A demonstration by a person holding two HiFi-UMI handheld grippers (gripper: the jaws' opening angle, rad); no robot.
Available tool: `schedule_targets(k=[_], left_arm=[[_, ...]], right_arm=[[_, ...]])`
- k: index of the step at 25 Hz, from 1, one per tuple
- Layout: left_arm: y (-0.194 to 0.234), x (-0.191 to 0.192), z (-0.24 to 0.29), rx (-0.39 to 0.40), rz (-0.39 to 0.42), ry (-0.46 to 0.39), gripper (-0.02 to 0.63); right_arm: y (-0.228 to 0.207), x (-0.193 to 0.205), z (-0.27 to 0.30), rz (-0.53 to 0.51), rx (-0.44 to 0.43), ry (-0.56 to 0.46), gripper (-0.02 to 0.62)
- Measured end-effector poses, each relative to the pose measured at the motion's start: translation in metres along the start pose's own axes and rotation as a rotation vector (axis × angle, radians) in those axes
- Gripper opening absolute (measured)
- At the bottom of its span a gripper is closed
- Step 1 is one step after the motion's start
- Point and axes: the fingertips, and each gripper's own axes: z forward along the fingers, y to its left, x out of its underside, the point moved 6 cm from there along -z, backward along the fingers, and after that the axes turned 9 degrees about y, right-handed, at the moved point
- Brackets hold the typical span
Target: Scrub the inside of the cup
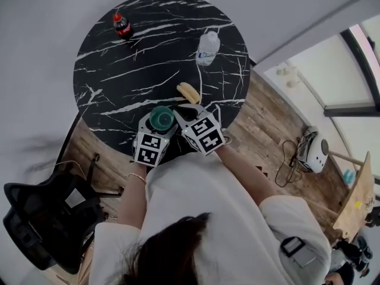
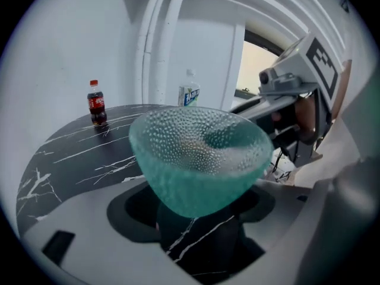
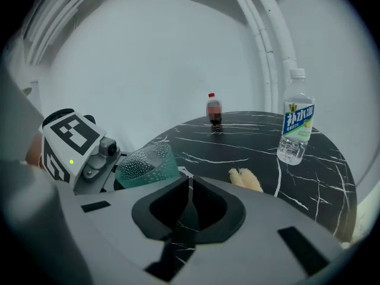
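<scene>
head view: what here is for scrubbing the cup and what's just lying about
For the job: teal dimpled translucent cup in the left hand-held gripper; yellow sponge-like pad, likely the scrubber.
Lying about: red-capped cola bottle; clear plastic water bottle.

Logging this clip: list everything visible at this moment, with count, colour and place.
table: 1, black marbled, round, centre
cola bottle: 1, dark, red label, table's far left
water bottle: 1, clear, table's far right
pad: 1, yellow, maybe a sponge, on table beyond the grippers
cup: 1, teal, dimpled, in left gripper
office chair: 1, black, floor left
device: 1, white, floor right
left gripper: 1, grey, closed on cup
right gripper: 1, grey, shut, empty
</scene>
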Motion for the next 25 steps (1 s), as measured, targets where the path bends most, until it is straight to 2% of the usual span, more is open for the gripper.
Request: schedule_targets(k=[7, 11, 15, 18, 23, 24, 25], left_arm=[[0.003, 0.006, 0.015, -0.030, 0.089, 0.101, 0.341], [0.004, 0.006, 0.018, -0.025, 0.061, 0.124, 0.341], [0.005, 0.002, 0.018, -0.028, 0.058, 0.108, 0.344], [0.004, 0.004, 0.010, -0.024, 0.006, 0.105, 0.367], [0.006, 0.007, -0.006, -0.015, -0.012, 0.093, 0.371], [0.005, 0.007, -0.011, -0.009, -0.029, 0.085, 0.371], [0.004, 0.008, -0.016, -0.005, -0.050, 0.076, 0.371]], right_arm=[[0.000, 0.009, 0.011, 0.014, 0.005, 0.054, 0.048], [-0.005, 0.013, 0.015, 0.039, 0.011, 0.093, 0.048], [-0.009, 0.019, 0.017, 0.070, 0.023, 0.128, 0.048], [-0.015, 0.022, 0.014, 0.088, 0.039, 0.145, 0.049], [-0.026, 0.021, 0.004, 0.161, 0.021, 0.115, 0.051], [-0.029, 0.021, 0.001, 0.183, 0.021, 0.105, 0.062], [-0.031, 0.022, -0.002, 0.201, 0.019, 0.096, 0.122]])
